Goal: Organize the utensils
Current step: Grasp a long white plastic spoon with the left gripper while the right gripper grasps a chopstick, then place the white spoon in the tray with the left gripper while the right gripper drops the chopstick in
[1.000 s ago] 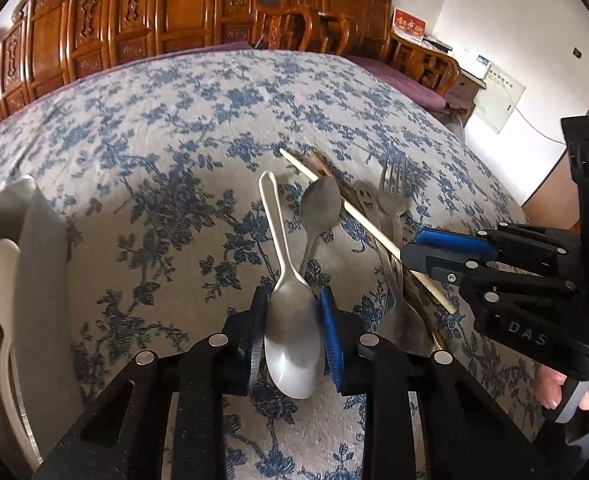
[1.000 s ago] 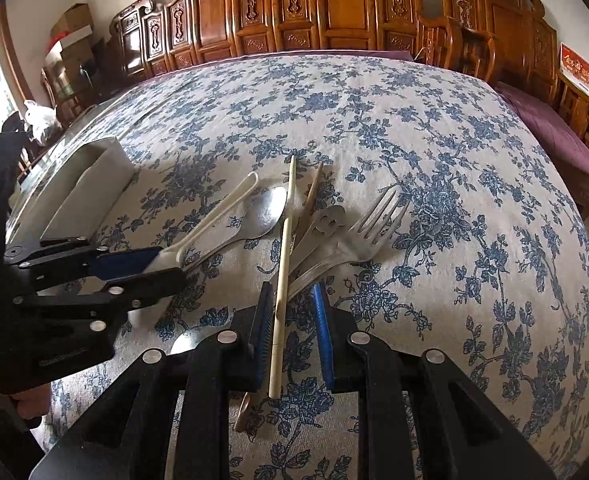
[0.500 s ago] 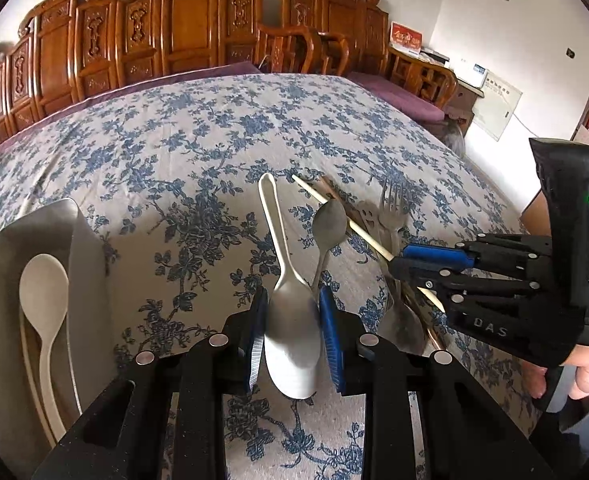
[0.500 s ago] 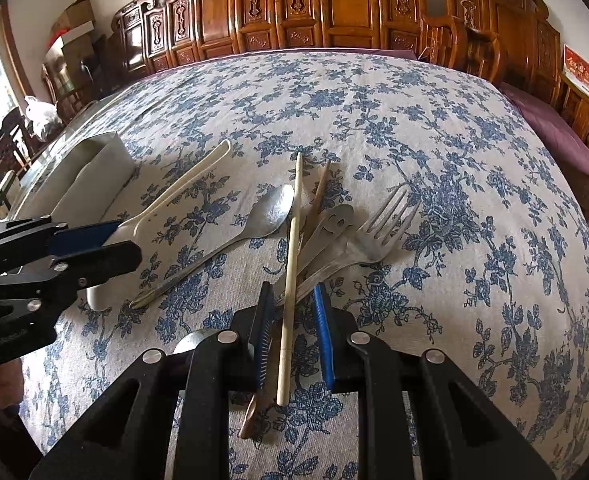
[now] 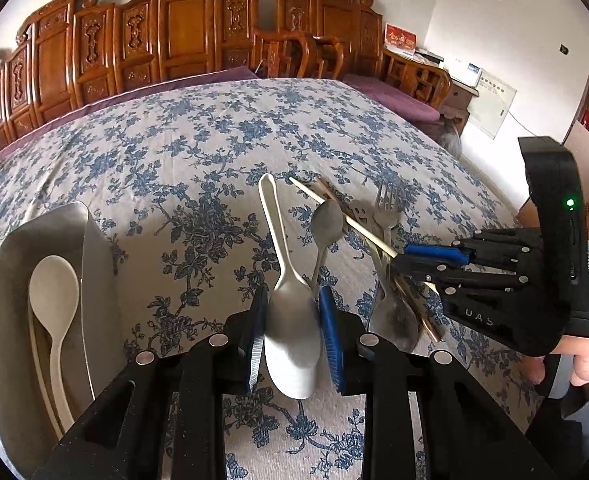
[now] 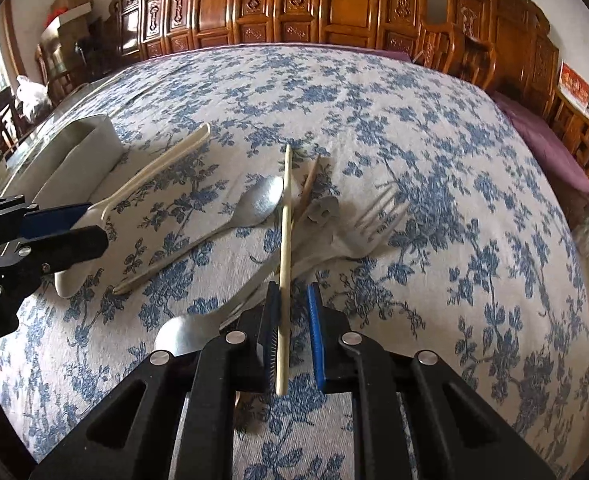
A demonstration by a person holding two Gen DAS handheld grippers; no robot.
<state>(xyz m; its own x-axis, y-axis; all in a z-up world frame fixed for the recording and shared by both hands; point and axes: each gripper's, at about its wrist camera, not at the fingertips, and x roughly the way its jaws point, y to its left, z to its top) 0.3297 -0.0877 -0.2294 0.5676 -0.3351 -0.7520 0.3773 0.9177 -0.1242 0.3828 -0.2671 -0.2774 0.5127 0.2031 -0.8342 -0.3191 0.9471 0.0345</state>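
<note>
Left wrist view: white spoon (image 5: 290, 320) points handle-first away, bowl nearest.

Soft daylight, strong fisheye bending, black vignetted corners.

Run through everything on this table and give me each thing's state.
Left gripper: shut on the white spoon, at its bowl.
White spoon: held, handle pointing forward.
Right gripper: open, jaws just closing around the chopstick.
Chopstick: between the jaws, against one pad only.
Tray: holds a second spoon, lying flat.
Metal spoon: lying loose.
Fork: lying loose.
</note>
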